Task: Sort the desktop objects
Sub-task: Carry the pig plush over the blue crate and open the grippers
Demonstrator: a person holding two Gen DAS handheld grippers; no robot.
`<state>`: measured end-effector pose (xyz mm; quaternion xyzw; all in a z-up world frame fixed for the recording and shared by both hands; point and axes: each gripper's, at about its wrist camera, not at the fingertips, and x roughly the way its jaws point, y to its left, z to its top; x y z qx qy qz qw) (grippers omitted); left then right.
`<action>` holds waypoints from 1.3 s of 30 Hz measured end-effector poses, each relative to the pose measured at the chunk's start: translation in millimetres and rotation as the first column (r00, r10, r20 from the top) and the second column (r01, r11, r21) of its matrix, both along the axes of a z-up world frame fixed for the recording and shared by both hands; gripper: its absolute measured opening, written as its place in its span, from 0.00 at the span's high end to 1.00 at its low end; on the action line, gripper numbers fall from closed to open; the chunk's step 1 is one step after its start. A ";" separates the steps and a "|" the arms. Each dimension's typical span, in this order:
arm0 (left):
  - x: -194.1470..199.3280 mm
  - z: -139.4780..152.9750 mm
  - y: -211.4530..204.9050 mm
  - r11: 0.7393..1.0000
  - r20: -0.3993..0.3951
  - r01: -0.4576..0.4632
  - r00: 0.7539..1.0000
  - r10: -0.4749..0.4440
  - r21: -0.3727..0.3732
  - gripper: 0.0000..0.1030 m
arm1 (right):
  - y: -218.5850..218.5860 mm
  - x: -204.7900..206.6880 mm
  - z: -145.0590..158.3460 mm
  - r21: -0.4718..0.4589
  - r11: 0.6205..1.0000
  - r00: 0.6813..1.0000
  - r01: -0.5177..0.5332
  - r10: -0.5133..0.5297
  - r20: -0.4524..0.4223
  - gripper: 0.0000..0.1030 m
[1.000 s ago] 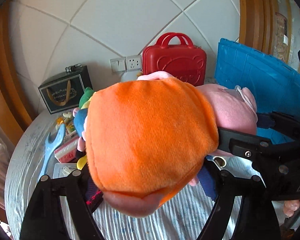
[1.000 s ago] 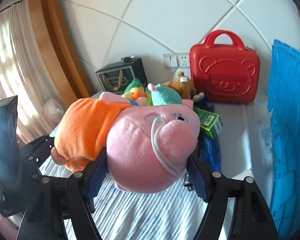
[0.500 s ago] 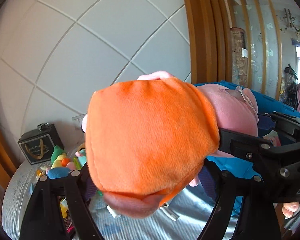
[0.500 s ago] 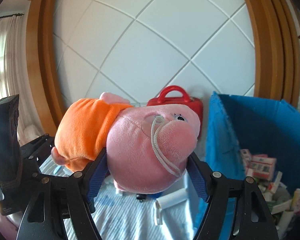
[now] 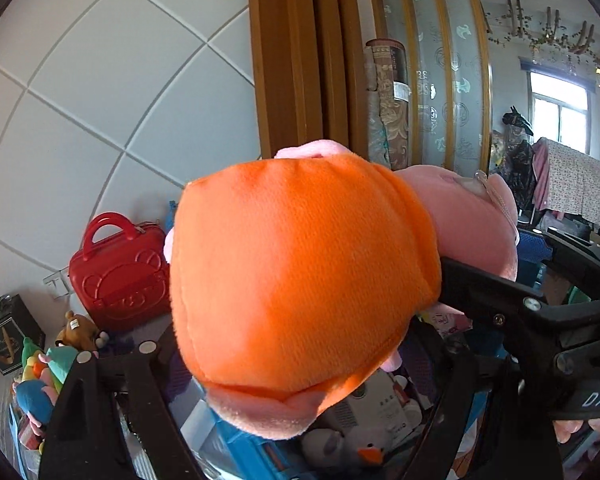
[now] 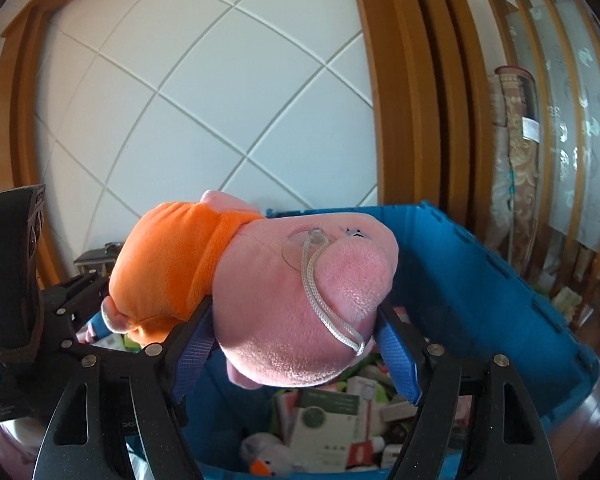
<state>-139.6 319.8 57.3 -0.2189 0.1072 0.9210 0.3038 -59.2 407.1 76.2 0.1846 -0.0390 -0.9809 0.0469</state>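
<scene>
Blue plastic walls mark the one big bin (image 6: 472, 280), its heap of boxes and a white plush bird at 6 o'clock in the right wrist view. One plush pig (image 6: 300, 300) — pink head, orange shirt — hangs above that bin, carried sideways between both tools. One red case (image 5: 118, 276) stands on the table at 9 o'clock in the left view, with a cluster of small plush toys (image 5: 44, 372) below it at 8 o'clock.

Two grippers: the right gripper (image 6: 296, 344) cradles the pink head between its blue pads, pointing slightly downward; the left gripper (image 5: 300, 364) takes the orange body. Both sets of jaws are opening, wide around the pig, which is between them. A fingertip or two (image 5: 572, 430) of the person shows at 4 o'clock in the left view.
</scene>
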 end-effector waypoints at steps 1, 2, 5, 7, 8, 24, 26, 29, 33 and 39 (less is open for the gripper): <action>2.1 -1.3 9.1 1.000 0.006 0.008 1.000 -0.008 -0.009 0.17 | 9.9 0.9 -1.2 -0.010 1.000 1.000 0.007 -0.007 0.003 0.25; 4.1 -1.5 20.6 1.000 0.012 0.014 1.000 -0.014 -0.018 0.17 | 19.5 3.0 -2.5 -0.018 1.000 1.000 0.015 -0.015 0.006 0.25; 9.5 -3.9 43.0 0.999 0.018 0.030 0.999 -0.029 -0.043 0.17 | 45.3 9.4 -8.3 -0.038 0.999 0.999 0.032 -0.031 0.014 0.25; 10.9 -5.4 56.4 0.998 0.021 0.037 0.999 -0.035 -0.055 0.17 | 59.5 14.8 -9.4 -0.048 0.998 0.999 0.039 -0.038 0.018 0.24; 11.0 -7.3 61.1 0.998 0.026 0.038 0.999 -0.037 -0.059 0.17 | 63.0 15.9 -9.8 -0.050 0.998 0.999 0.043 -0.042 0.022 0.24; -4.2 -25.0 63.3 0.998 0.094 0.005 0.996 0.001 -0.065 0.14 | 89.6 0.3 -21.7 -0.059 0.993 0.993 0.105 -0.102 0.054 0.00; -3.3 -23.9 61.1 0.998 0.084 -0.003 0.996 0.007 -0.055 0.14 | 89.8 -0.7 -22.8 -0.061 0.993 0.993 0.104 -0.100 0.062 0.00; -0.9 -22.8 51.4 0.999 0.071 -0.033 0.997 0.035 -0.026 0.14 | 90.5 3.1 -20.3 -0.071 0.991 0.993 0.111 -0.107 0.050 0.00; 6.7 -16.2 19.9 0.995 0.045 -0.091 0.995 0.089 0.043 0.14 | 83.5 22.1 -4.4 -0.074 0.991 0.993 0.111 -0.114 -0.036 0.00; 18.4 -1.6 -58.7 0.959 -0.009 -0.230 0.972 0.235 0.167 0.03 | 48.9 24.9 14.4 -0.053 0.998 0.993 0.045 -0.051 -0.110 0.00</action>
